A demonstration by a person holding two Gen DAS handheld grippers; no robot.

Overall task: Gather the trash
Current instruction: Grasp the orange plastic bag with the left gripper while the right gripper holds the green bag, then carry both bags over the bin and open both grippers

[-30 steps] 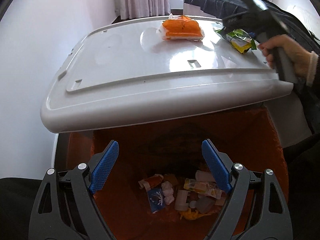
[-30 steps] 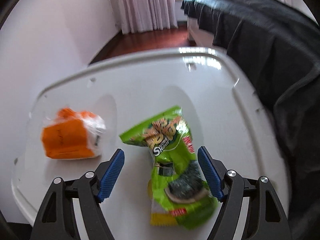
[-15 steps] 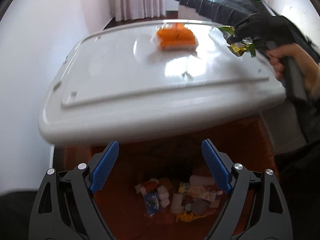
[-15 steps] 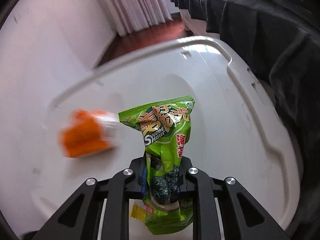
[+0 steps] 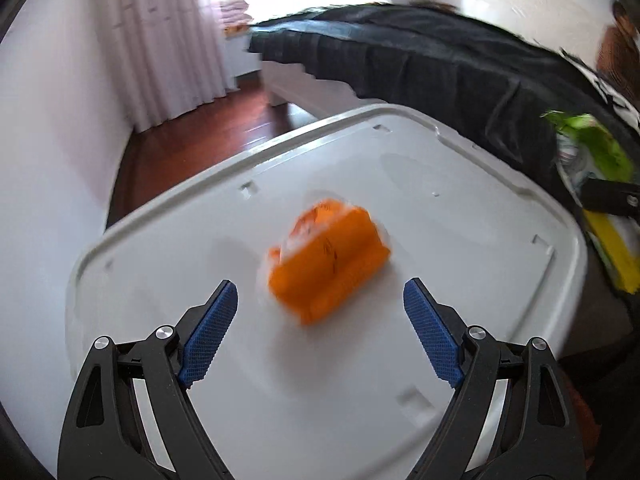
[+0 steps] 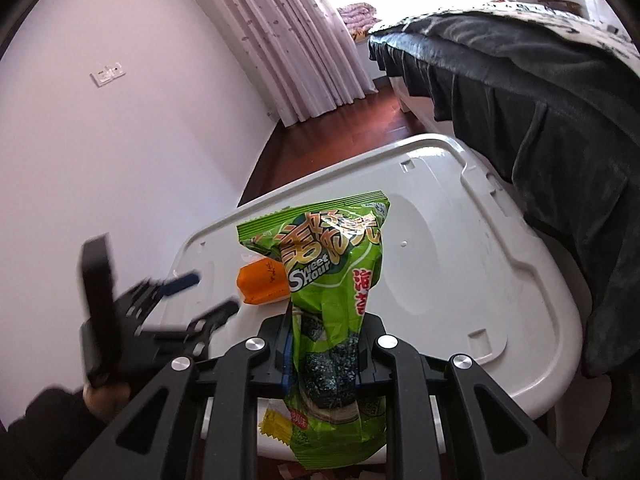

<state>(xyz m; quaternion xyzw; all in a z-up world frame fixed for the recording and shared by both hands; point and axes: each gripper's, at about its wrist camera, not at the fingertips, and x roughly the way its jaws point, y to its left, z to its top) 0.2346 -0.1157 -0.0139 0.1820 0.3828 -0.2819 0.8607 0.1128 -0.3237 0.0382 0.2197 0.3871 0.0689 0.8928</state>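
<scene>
An orange packet [image 5: 330, 258] in clear wrap lies on the white bin lid [image 5: 460, 208]. My left gripper [image 5: 320, 332] is open, its blue pads either side of the packet's near end, just short of it. My right gripper [image 6: 324, 354] is shut on a green seaweed snack bag [image 6: 332, 280] and holds it up above the lid [image 6: 440, 248]. The orange packet also shows behind the bag in the right wrist view [image 6: 262, 284]. The left gripper shows blurred at the left there [image 6: 188, 300]. The green bag shows at the right edge of the left wrist view [image 5: 596, 152].
A bed with a dark blanket [image 6: 540, 92] runs along the right of the lid. White wall [image 6: 120, 160] is on the left, curtains [image 6: 288, 40] and wooden floor [image 5: 192, 140] behind.
My left gripper has risen from over the open orange-lined bin to the lid top, up to the orange packet. My right gripper closed on the green bag and lifted it off the lid.
</scene>
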